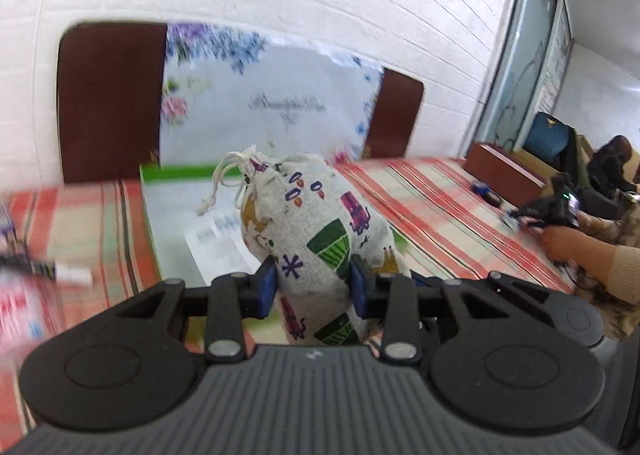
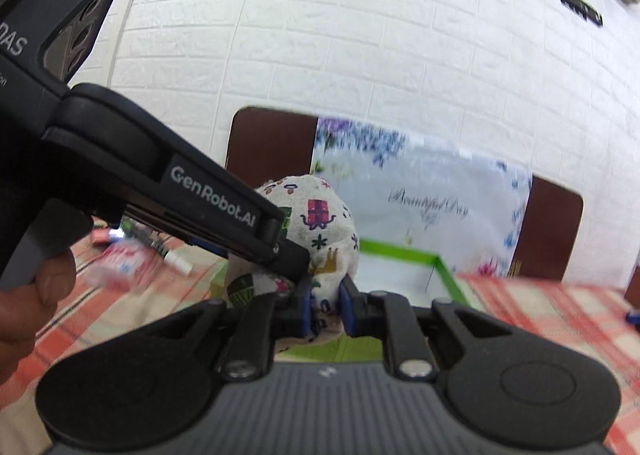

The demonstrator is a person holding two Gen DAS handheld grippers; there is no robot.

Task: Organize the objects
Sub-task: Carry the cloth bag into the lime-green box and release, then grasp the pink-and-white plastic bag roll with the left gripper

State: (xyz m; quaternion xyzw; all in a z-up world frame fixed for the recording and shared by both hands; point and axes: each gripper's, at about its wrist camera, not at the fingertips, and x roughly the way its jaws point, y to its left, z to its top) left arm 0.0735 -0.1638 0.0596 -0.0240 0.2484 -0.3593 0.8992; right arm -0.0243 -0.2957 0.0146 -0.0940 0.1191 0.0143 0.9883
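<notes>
While one pouch (image 1: pixel 316 239) hangs above one green box (image 1: pixel 176 171), I see both grippers, left (image 1: pixel 314 281) and right (image 2: pixel 326 305), clamped on it.

Printed drawstring pouch (image 1: pixel 320 239) (cream linen) tilted above green-rimmed box (image 1: pixel 180 171), cord knotted.

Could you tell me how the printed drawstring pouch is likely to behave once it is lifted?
The drawstring pouch looks like soft woven cloth, so it will probably sag and deform. The left gripper dents its sides, suggesting loose filling. The cloth likely grips well against the right gripper, so slipping seems unlikely.
</notes>
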